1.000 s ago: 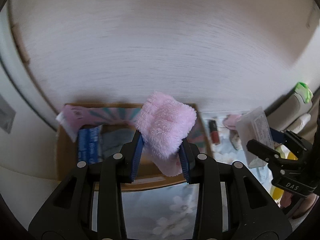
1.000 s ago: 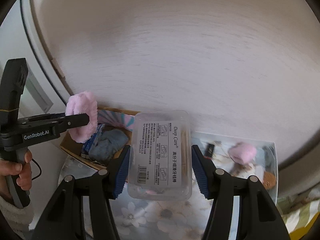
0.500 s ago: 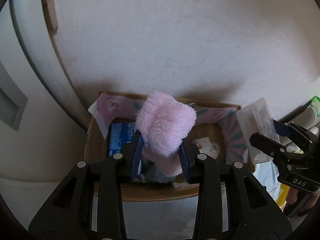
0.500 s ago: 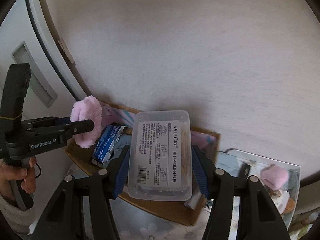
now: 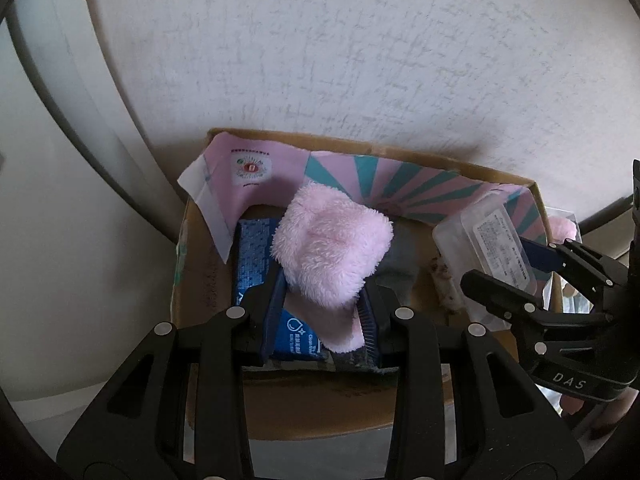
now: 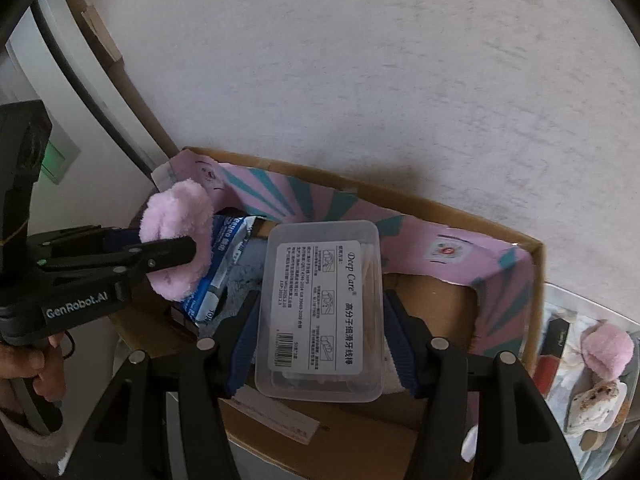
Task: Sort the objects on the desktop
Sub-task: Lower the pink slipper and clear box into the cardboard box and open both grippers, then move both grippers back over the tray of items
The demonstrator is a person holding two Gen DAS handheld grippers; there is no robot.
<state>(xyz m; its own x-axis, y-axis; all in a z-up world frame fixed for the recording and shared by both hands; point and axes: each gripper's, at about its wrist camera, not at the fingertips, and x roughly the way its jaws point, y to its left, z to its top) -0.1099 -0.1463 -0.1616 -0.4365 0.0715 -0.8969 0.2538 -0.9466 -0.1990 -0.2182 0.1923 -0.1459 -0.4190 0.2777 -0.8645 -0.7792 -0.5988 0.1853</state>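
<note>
Your left tool (image 5: 323, 312) is clamped narrow on a pink fluffy cloth (image 5: 330, 250), which bulges up out of the blue pads and hangs over the left half of the cardboard box (image 5: 280, 412). Your right tool (image 6: 320, 344) grips a clear plastic box (image 6: 320, 308) by its long sides, label up, held over the middle of the cardboard box.

Inside the cardboard box, a blue packet (image 5: 256, 256) lies under the pink fluffy cloth, toward the box's left wall, and a grey cloth (image 5: 400, 264) lies beside it toward the centre. A pink and teal printed liner (image 5: 404, 184) stands against the box's back wall and wraps round its right end. The floor at the right end of the cardboard box is bare brown board.

The cardboard box stands against a pale textured wall (image 5: 340, 60). Just past its right wall, a floral-patterned desk (image 6: 560, 376) carries a second pink puff (image 6: 606, 350) and a speckled cream item (image 6: 596, 404). Your left hand (image 6: 28, 364) shows at the edge of the right wrist view, wrapped round the left tool's handle.
</note>
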